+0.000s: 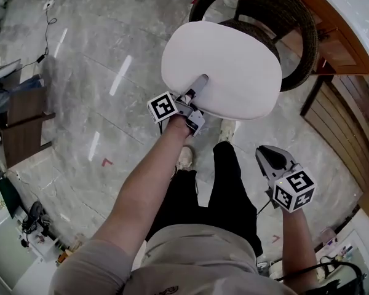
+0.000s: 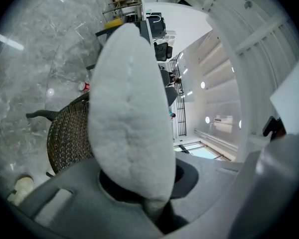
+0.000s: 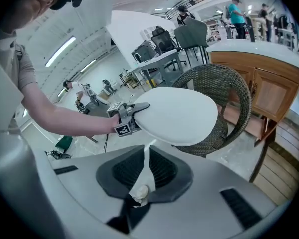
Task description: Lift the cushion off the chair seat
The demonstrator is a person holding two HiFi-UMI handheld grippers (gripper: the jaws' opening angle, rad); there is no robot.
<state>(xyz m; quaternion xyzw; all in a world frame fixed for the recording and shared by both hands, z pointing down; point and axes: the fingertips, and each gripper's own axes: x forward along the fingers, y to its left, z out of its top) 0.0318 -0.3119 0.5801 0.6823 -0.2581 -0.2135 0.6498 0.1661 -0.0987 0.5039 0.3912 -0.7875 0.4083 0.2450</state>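
A white oval cushion (image 1: 224,66) hangs clear above the dark wicker chair (image 1: 301,35), roughly level in the head view. My left gripper (image 1: 200,85) is shut on its near edge. In the left gripper view the cushion (image 2: 129,108) runs edge-on away from the jaws, with the chair (image 2: 70,133) behind it. The right gripper view shows the cushion (image 3: 179,113) raised over the chair (image 3: 234,98), with the left gripper (image 3: 134,111) clamped on its rim. My right gripper (image 1: 267,155) hangs lower right, apart from the cushion. Its jaws (image 3: 145,156) stand a narrow slit apart with nothing between them.
A wooden cabinet (image 1: 338,35) stands right behind the chair. The person's legs and a shoe (image 1: 184,158) are below the cushion on the marble floor. Furniture (image 1: 18,115) and cables (image 1: 49,17) line the left side. People (image 3: 234,9) stand in the far background.
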